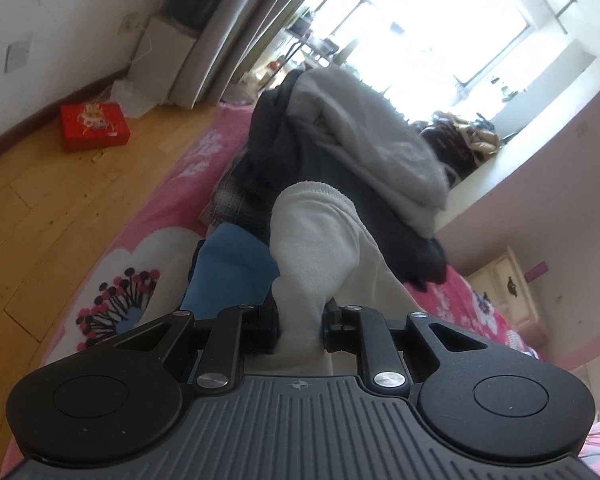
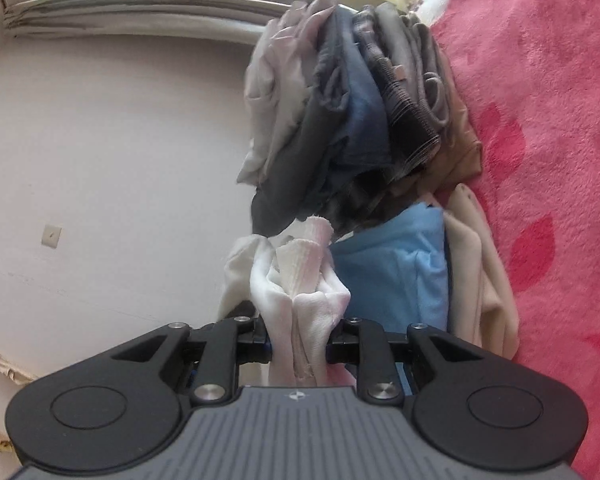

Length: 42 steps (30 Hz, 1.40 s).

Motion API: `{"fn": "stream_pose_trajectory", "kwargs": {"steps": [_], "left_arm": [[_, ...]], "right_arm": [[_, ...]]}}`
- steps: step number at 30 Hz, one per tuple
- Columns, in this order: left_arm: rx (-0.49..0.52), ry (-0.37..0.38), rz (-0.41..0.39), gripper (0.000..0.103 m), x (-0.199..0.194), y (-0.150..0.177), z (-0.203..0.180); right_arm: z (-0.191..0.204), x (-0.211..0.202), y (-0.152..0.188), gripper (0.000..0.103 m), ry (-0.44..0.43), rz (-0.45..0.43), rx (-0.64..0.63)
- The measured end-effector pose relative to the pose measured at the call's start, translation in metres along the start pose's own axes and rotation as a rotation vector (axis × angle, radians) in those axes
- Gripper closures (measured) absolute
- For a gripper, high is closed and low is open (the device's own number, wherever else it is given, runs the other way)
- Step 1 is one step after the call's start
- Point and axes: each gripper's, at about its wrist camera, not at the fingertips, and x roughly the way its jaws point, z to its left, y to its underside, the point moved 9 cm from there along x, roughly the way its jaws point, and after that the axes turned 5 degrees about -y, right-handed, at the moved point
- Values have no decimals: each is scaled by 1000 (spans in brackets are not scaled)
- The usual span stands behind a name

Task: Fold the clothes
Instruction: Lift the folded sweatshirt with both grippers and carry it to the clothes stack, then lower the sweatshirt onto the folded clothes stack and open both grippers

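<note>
A white ribbed garment [image 1: 315, 248] is bunched between the jaws of my left gripper [image 1: 300, 330], which is shut on it. In the right wrist view the same white garment [image 2: 303, 292] is pinched by my right gripper [image 2: 300, 344], shut on a gathered hem. Under the white cloth lies a folded blue garment [image 1: 228, 268] [image 2: 395, 272]. Behind it sits a pile of clothes [image 1: 339, 148] [image 2: 351, 108] in grey, dark and tan cloth, all on a pink bedspread [image 1: 168, 184] [image 2: 539, 120].
A wooden floor [image 1: 60, 200] with a red box [image 1: 94, 126] lies left of the bed. Curtains [image 1: 236, 40] and a bright window [image 1: 419, 20] stand beyond. A cream cabinet [image 1: 507, 284] is at the right. A beige garment [image 2: 483, 272] lies beside the blue one.
</note>
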Motion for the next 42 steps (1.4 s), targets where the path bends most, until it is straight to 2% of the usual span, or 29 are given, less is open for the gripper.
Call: {"fn": "stream_pose_trajectory", "kwargs": {"steps": [2, 5, 9, 10, 13, 15, 17, 18, 20, 24, 29, 32, 35, 38, 42], "left_arm": [[-6, -14, 8, 84, 12, -2, 7], [-73, 5, 50, 75, 21, -2, 21], [-166, 33, 45, 64, 6, -7, 31], [-169, 41, 32, 60, -1, -9, 30], [-173, 39, -21, 47, -26, -17, 29], [-180, 30, -58, 47, -45, -22, 29], [-187, 19, -90, 46, -64, -25, 29], [-188, 15, -104, 46, -74, -25, 29], [-172, -5, -124, 46, -91, -22, 27], [-108, -64, -132, 45, -119, 1, 29], [-17, -149, -100, 45, -130, 49, 37], [-12, -189, -72, 45, -125, 73, 49], [-43, -219, -70, 44, -119, 83, 63], [-66, -226, -82, 45, -117, 84, 72], [-56, -243, -79, 45, -111, 87, 77]], "right_arm": [[-7, 3, -5, 80, 16, -4, 2], [-29, 8, -9, 79, 57, -10, 31], [-57, 13, -11, 77, 66, 2, 112], [-60, 13, -12, 73, 46, 4, 135], [-60, 9, -17, 55, -9, 12, 187], [-59, 5, -22, 47, -30, 9, 212], [-56, -4, -30, 38, -14, -21, 204], [-54, -10, -33, 37, 0, -38, 192], [-47, -22, -35, 37, 8, -56, 168], [-15, -46, -12, 37, 10, 8, 23], [13, -59, 55, 41, -2, 208, -117], [14, -52, 86, 43, 20, 274, -146], [8, -43, 100, 51, 50, 289, -134], [-1, -36, 101, 52, 99, 272, -129], [-7, -24, 105, 53, 110, 270, -114]]}}
